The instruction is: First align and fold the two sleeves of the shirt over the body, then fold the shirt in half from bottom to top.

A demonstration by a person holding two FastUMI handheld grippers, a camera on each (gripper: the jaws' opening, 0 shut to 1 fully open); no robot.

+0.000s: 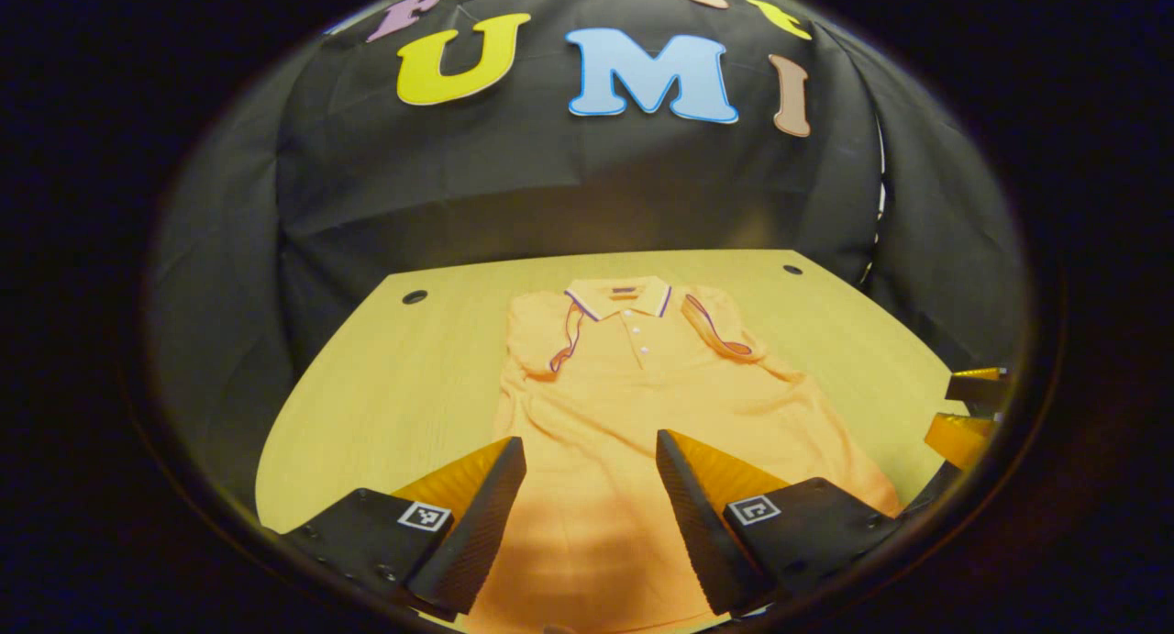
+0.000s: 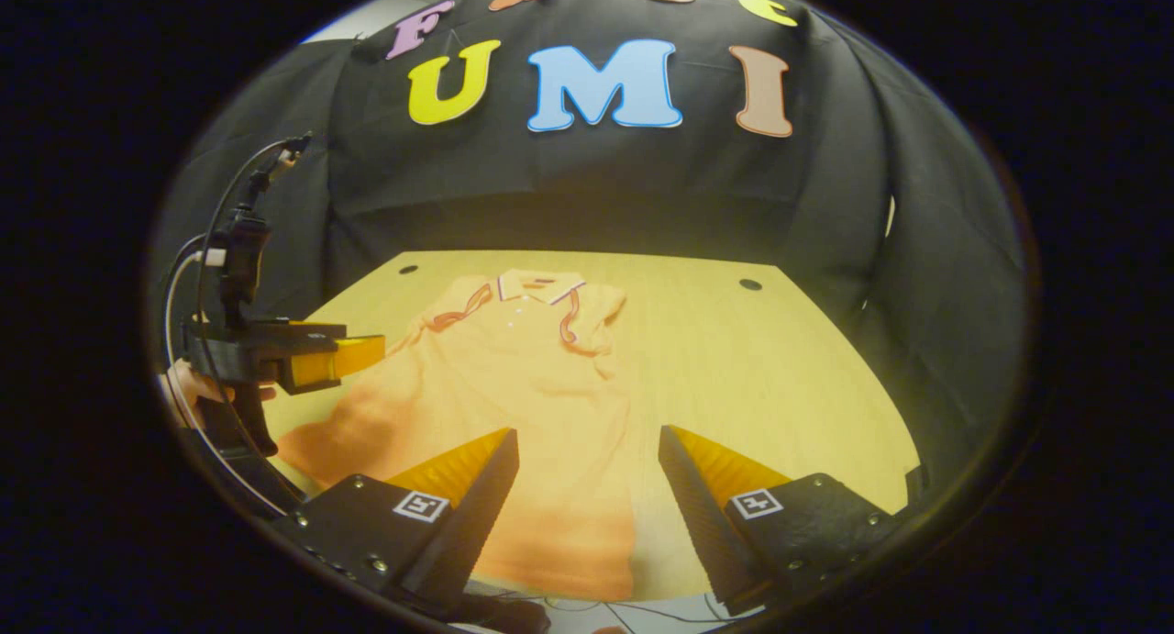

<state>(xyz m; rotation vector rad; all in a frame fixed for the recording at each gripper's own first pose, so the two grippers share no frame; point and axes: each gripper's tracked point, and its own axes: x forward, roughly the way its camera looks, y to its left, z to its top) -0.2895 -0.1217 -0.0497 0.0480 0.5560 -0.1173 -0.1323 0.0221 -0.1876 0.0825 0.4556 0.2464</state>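
1. Lying flat on the wooden table (image 1: 385, 386), the orange polo shirt (image 1: 633, 405) is the landmark here: collar toward the booth's back wall, hem toward the grippers, button placket facing up.
2. Judging by how it lies, the first stage looks done. The sleeve (image 1: 541, 340) on the left of the collar in the left gripper view is turned in over the chest, its striped cuff just beside the placket; the other sleeve (image 1: 720, 327) is likewise folded inward, cuff resting below the shoulder. It sits a little more crumpled than its partner, so the alignment seems rough.
3. What is left, I judge, is the bottom-to-top fold. The body is at full length, and the hem is not yet lifted.
4. The left gripper (image 1: 592, 515) hovers above the shirt's lower body near the hem, fingers spread wide apart, nothing between them.
5. The right gripper (image 2: 587, 515) hangs over the hem's other side, where cloth meets bare table, also spread and empty.
6. No container shows near the shirt; two small round holes (image 1: 415, 296) pierce the table beyond the collar.
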